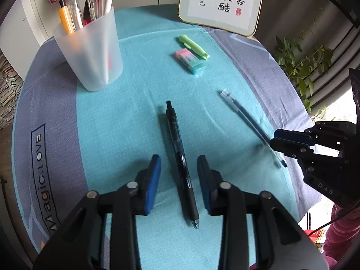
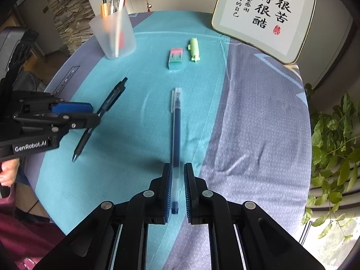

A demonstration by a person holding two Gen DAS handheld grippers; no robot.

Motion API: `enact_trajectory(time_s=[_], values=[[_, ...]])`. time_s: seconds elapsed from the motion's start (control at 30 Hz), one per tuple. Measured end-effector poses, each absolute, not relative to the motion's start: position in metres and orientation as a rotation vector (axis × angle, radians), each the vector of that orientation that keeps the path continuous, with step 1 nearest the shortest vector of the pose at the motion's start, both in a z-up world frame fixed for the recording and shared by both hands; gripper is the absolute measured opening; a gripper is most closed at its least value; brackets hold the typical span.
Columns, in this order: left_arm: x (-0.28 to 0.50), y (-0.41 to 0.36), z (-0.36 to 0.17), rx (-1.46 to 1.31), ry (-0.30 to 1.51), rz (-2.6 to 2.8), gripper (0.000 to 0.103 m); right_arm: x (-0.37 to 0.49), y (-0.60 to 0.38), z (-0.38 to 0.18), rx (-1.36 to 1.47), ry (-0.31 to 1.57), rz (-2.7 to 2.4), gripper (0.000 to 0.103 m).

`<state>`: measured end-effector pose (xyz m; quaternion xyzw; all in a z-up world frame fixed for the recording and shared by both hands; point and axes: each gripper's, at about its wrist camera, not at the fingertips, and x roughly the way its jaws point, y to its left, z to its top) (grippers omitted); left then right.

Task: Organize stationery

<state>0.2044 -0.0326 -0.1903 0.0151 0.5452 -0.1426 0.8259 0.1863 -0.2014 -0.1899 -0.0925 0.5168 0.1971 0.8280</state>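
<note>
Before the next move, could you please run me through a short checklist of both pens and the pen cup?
1. Right gripper shut on the clear blue pen: ok.
2. Black pen lies between the left gripper pads, which stand apart from it: not gripped yet, not ok.
3. Frosted cup upright with room among its pens: ok.
4. Eraser and green correction tape lie clear of both pens: ok.
5. Clear blue pen lifted off the cloth: cannot tell.

The tablecloth (image 1: pixel 38 157) reads "Magic.LOVE", the left tongs (image 2: pixel 74 112) "GenRobot.AI" (the framed sign (image 2: pixel 265 15) carries Chinese calligraphy).
</note>
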Motion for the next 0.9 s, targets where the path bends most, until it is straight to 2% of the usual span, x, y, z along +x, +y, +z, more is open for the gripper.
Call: enact_trajectory(time_s=[0.1,0.13,0.2,0.77,0.8,0.83,0.87,0.9], values=[[0.213,-0.035,-0.183,0.032,1.13,-0.294,0.039,0.198,-0.19,-0.183,-0.204,1.078,0.43,0.023],[0.216,-0.035,-0.183,0.03,1.126,-0.284,0.039,0.209,-0.183,-0.183,-0.21,1.069,0.429,0.03],[0.224,-0.037,-0.184,0.026,1.126,-0.269,0.039,0.22,-0.177,-0.181,-0.216,1.056,0.422,0.034],[0.248,-0.046,-0.203,0.073,1.151,-0.232,0.035,0.273,-0.154,-0.196,-0.23,1.101,0.397,0.034],[0.249,-0.047,-0.203,0.084,1.145,-0.223,0.027,0.274,-0.152,-0.198,-0.244,1.101,0.393,0.033],[0.25,-0.047,-0.203,0.096,1.139,-0.215,0.014,0.273,-0.149,-0.202,-0.261,1.103,0.398,0.021],[0.25,-0.047,-0.203,0.099,1.137,-0.216,0.01,0.273,-0.145,-0.204,-0.274,1.103,0.402,0.013],[0.25,-0.046,-0.202,0.09,1.139,-0.221,0.01,0.271,-0.143,-0.204,-0.282,1.092,0.41,0.013]])
